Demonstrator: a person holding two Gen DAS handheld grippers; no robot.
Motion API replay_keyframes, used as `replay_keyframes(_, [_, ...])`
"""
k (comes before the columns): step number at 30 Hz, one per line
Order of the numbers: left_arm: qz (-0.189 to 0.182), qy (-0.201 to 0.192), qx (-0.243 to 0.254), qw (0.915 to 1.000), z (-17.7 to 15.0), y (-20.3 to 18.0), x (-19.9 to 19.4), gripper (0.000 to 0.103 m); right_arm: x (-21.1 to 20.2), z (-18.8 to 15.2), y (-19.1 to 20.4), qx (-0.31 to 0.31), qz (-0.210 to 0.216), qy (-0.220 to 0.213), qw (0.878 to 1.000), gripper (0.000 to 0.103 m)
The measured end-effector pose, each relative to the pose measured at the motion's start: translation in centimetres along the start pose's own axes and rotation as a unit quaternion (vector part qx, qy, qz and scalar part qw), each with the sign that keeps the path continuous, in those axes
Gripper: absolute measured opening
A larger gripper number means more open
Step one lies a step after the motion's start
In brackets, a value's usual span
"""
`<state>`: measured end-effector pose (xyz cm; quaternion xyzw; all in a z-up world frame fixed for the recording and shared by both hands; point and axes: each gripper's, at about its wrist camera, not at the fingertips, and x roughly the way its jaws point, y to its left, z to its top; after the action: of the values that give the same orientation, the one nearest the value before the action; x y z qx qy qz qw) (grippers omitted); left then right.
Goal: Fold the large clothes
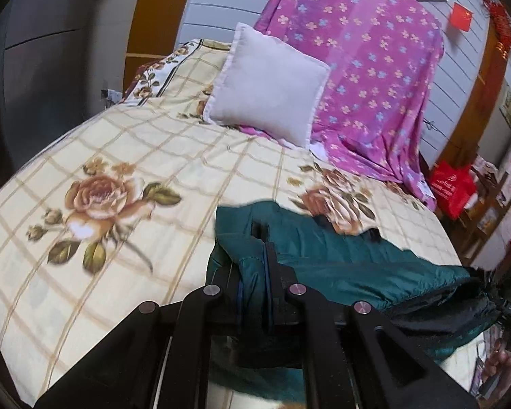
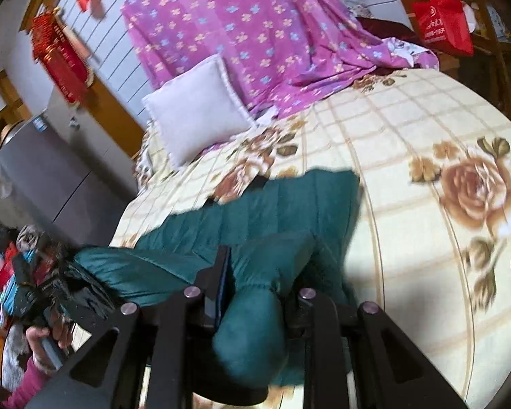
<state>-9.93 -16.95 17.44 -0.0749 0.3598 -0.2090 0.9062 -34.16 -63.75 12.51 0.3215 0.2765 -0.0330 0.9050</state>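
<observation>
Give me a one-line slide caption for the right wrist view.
Right gripper clamps a fold of the teal quilted jacket over the rose-print bedspread.

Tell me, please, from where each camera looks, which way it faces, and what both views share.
Left wrist: on the left gripper, facing up the rose-printed checked bedspread; its fingers pinch the teal quilted jacket.
Right wrist: on the right gripper, facing the same bed; it grips the jacket; the person's left hand shows.
Shared: jacket, white square pillow, purple flowered sheet.

Rose-print bedsheet (image 1: 126, 156), white pillow (image 1: 269, 85), purple sheet (image 1: 364, 61) (floral), red bag (image 2: 443, 24)
</observation>
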Motion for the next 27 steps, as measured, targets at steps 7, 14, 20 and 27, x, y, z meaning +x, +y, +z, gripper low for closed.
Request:
replay_keyframes(7, [0.034,0.005,0.014,0.9993,1.7,-1.1,5.3,0.000,5.7,3.3,-1.5,0.011,-0.030,0.013,0.999,0.022])
replay_keyframes(14, [0.062,0.016,0.019,0.9978,1.6,-1.4,10.1,0.000,10.1,4.0,-3.3,0.020,-0.053,0.026,0.998,0.022])
replay_keyframes(20, [0.090,0.021,0.043,0.9948,0.8,-2.0,13.0,0.000,13.3,3.7,-4.6,0.030,-0.066,0.033,0.997,0.022])
replay_keyframes(27, [0.094,0.040,0.030,0.9944,0.6,-1.5,14.9,0.000,13.6,3.8,-5.4,0.060,-0.033,0.021,0.997,0.035])
